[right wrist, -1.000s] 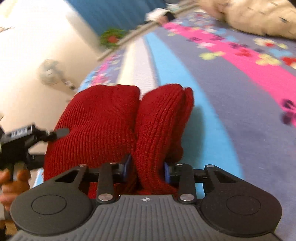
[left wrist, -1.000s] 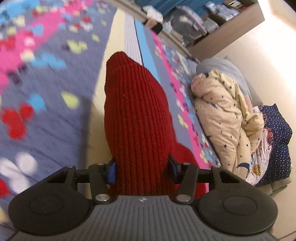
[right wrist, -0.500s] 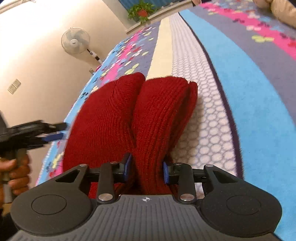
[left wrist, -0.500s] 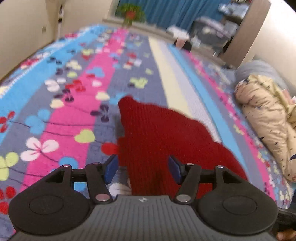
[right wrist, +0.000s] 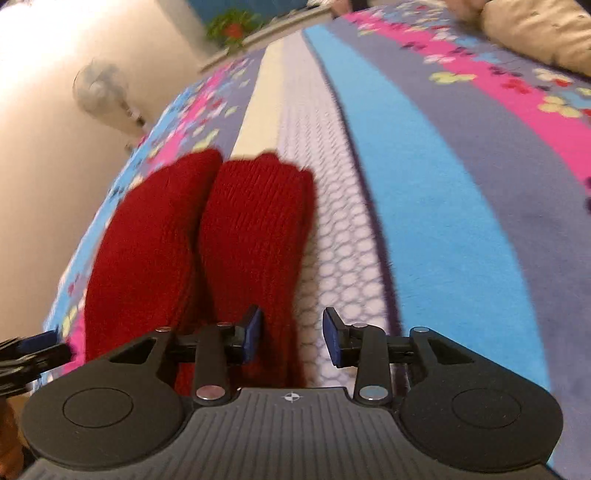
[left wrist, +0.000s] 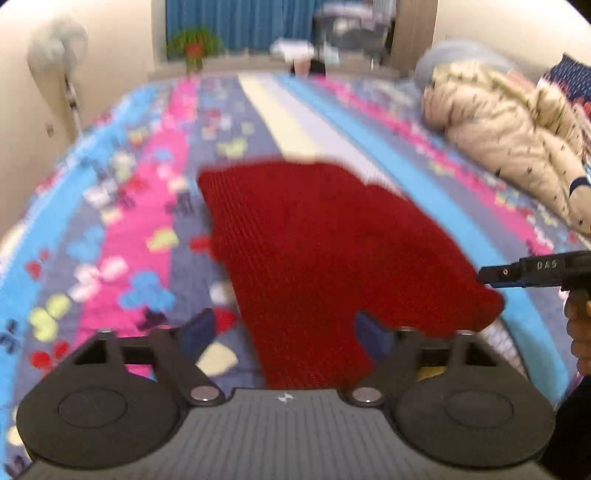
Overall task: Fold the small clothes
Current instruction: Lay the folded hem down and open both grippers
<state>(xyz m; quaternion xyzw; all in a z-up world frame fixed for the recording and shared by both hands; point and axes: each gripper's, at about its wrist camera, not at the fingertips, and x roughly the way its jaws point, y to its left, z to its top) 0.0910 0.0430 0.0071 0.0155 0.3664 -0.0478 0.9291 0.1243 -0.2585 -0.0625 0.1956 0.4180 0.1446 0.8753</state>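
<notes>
On a bedspread (left wrist: 110, 236) striped in blue, pink, grey and cream with a butterfly print lies one red ribbed-knit garment (left wrist: 325, 251), folded so that in the right wrist view it reads as two thick lobes side by side. From the left wrist view the left gripper (left wrist: 284, 332) has its jaws spread wide and opening; the near end of the red knit sits between its blue pads, but neither pad presses on it. The right gripper (right wrist: 291, 336) has its jaws also opening, set moderately apart: the near edge of the right lobe reaches between them, close against the left pad, while the right pad stands clear over the white honeycomb stripe, so the cloth is not pinched. In the left view the right gripper's black finger appears at the right edge just beside the knit, with a hand (left wrist: 580, 332) below it. Further out, a cream padded coat with dark stars (left wrist: 509, 136) lies heaped at the bedspread's right side, and a navy dotted cushion (left wrist: 572, 77) shows behind it. Beyond the bed stand one white pedestal fan (left wrist: 59, 51) against the pale wall, one green potted plant with red blooms (left wrist: 192, 42) before blue curtains (left wrist: 236, 22), and blurred shelving with boxes.
</notes>
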